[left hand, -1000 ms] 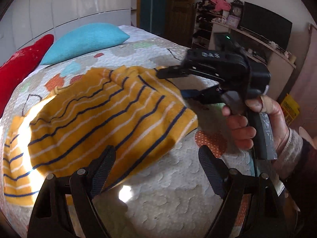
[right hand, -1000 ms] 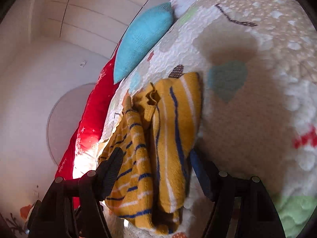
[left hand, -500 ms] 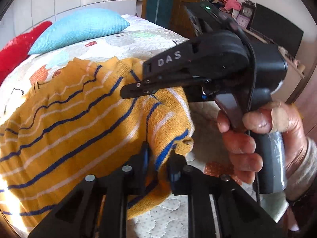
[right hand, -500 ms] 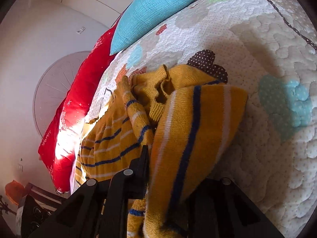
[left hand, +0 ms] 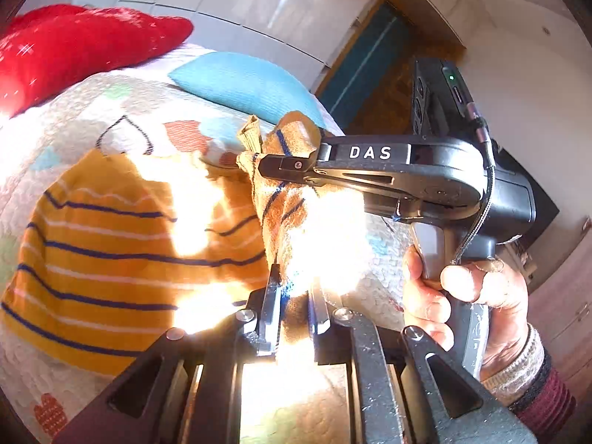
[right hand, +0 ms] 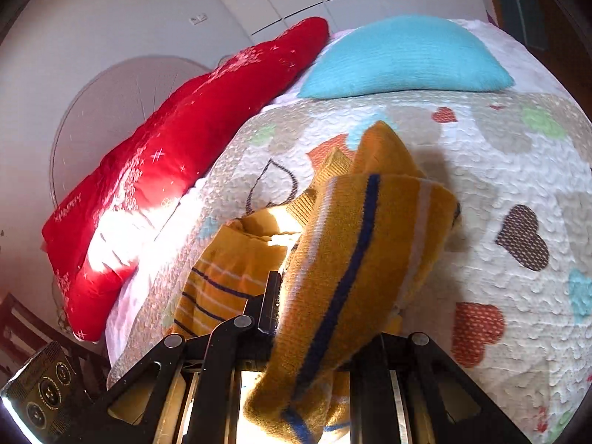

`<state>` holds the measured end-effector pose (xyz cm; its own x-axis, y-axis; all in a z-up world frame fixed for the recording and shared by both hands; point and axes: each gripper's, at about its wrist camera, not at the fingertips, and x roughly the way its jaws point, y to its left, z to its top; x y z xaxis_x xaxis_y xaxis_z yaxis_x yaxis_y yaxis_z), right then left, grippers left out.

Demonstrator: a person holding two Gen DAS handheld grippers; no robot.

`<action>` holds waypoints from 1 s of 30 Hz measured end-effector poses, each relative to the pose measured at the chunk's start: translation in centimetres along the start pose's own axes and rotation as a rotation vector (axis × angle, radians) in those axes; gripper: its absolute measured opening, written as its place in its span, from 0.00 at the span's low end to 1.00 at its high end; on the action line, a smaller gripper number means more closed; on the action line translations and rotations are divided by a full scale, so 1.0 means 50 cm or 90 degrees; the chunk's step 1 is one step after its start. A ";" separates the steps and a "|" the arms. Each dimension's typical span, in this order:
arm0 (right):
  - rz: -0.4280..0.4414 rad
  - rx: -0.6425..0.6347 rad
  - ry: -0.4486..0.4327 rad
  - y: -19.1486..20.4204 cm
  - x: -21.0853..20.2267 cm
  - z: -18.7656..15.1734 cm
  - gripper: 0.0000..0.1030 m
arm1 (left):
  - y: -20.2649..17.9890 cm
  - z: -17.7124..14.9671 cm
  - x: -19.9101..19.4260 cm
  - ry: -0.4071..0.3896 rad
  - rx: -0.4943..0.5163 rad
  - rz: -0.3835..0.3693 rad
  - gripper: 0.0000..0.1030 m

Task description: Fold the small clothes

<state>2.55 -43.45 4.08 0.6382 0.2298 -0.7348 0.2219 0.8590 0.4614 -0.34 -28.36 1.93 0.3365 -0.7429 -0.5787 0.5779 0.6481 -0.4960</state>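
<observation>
Left wrist view: left claw (left hand: 292, 298) clamped on an edge of the yellow striped sweater (left hand: 111, 259), fabric pinched between both fingers; sun glare washes out the contact zone. Right claw (left hand: 285, 164) sits ahead, held by the right hand (left hand: 470, 307), fingers closed on another raised fold of the same garment. Rest of the sweater lies spread on the quilted bed (left hand: 74, 111), lower left. Right wrist view: right claw (right hand: 296, 318) gripping a bunched fold that drapes over its fingers. Red pillow (right hand: 177, 148) and blue pillow (right hand: 403, 57) at the head of the bed, apart from the sweater.
</observation>
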 end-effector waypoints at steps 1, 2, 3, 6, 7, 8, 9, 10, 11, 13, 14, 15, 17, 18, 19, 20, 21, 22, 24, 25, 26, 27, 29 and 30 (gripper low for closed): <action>-0.005 -0.015 0.013 0.030 0.027 0.005 0.17 | 0.029 -0.009 -0.017 -0.005 -0.019 0.003 0.11; -0.012 -0.029 0.027 0.057 0.056 0.006 0.17 | 0.061 -0.011 -0.030 -0.010 -0.036 0.009 0.11; -0.024 -0.045 0.041 0.080 0.087 0.007 0.16 | 0.091 -0.014 -0.040 -0.012 -0.053 0.013 0.11; -0.067 -0.077 0.082 0.130 0.180 0.002 0.16 | 0.178 -0.018 -0.069 -0.009 -0.101 0.008 0.11; -0.080 -0.081 0.091 0.140 0.204 0.000 0.16 | 0.201 -0.015 -0.077 -0.014 -0.111 0.007 0.11; -0.093 -0.083 0.097 0.149 0.225 0.000 0.17 | 0.224 -0.013 -0.091 -0.021 -0.116 0.002 0.14; -0.101 -0.079 0.102 0.154 0.242 0.000 0.17 | 0.244 -0.014 -0.106 -0.029 -0.120 -0.001 0.18; -0.108 -0.073 0.106 0.156 0.256 0.000 0.17 | 0.270 -0.005 -0.119 -0.040 -0.127 -0.002 0.31; -0.115 -0.068 0.106 0.160 0.265 0.003 0.17 | 0.292 -0.001 -0.132 -0.052 -0.136 -0.001 0.45; -0.128 -0.066 0.109 0.170 0.282 0.009 0.17 | 0.334 -0.003 -0.165 -0.081 -0.161 0.007 0.54; -0.135 -0.070 0.111 0.181 0.289 0.013 0.17 | 0.357 -0.003 -0.177 -0.092 -0.173 0.010 0.54; -0.146 -0.077 0.113 0.191 0.296 0.014 0.17 | 0.379 -0.007 -0.187 -0.100 -0.188 0.013 0.54; -0.180 -0.097 0.118 0.211 0.312 0.016 0.17 | 0.420 -0.010 -0.198 -0.112 -0.223 0.011 0.56; -0.199 -0.109 0.122 0.222 0.319 0.013 0.17 | 0.434 -0.016 -0.204 -0.113 -0.237 0.009 0.57; -0.221 -0.126 0.127 0.231 0.326 0.010 0.17 | 0.448 -0.021 -0.209 -0.111 -0.246 0.009 0.59; -0.247 -0.152 0.131 0.240 0.333 0.005 0.17 | 0.453 -0.024 -0.213 -0.107 -0.248 0.009 0.60; -0.275 -0.178 0.132 0.250 0.338 -0.002 0.20 | 0.456 -0.025 -0.218 -0.104 -0.245 0.009 0.61; -0.299 -0.202 0.132 0.256 0.341 -0.009 0.23 | 0.469 -0.018 -0.212 -0.105 -0.242 0.009 0.64; -0.339 -0.237 0.126 0.271 0.347 -0.024 0.26 | 0.474 -0.017 -0.224 -0.117 -0.243 0.012 0.68; -0.349 -0.246 0.122 0.277 0.347 -0.029 0.26 | 0.476 -0.022 -0.236 -0.123 -0.246 0.015 0.69; -0.351 -0.245 0.121 0.282 0.348 -0.031 0.19 | 0.483 -0.019 -0.235 -0.125 -0.251 0.017 0.69; -0.347 -0.237 0.118 0.286 0.348 -0.029 0.15 | 0.491 -0.018 -0.238 -0.125 -0.257 0.014 0.69; -0.348 -0.206 0.115 0.287 0.350 -0.017 0.13 | 0.508 -0.018 -0.239 -0.127 -0.270 0.009 0.69; -0.344 -0.182 0.112 0.286 0.352 -0.009 0.12 | 0.512 -0.018 -0.239 -0.127 -0.274 0.010 0.69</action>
<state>16.60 -26.94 -2.47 0.3558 -0.2196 -0.9084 0.2578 0.9573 -0.1304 9.77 -2.72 -4.46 0.5035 -0.7223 -0.4741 0.2241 0.6391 -0.7357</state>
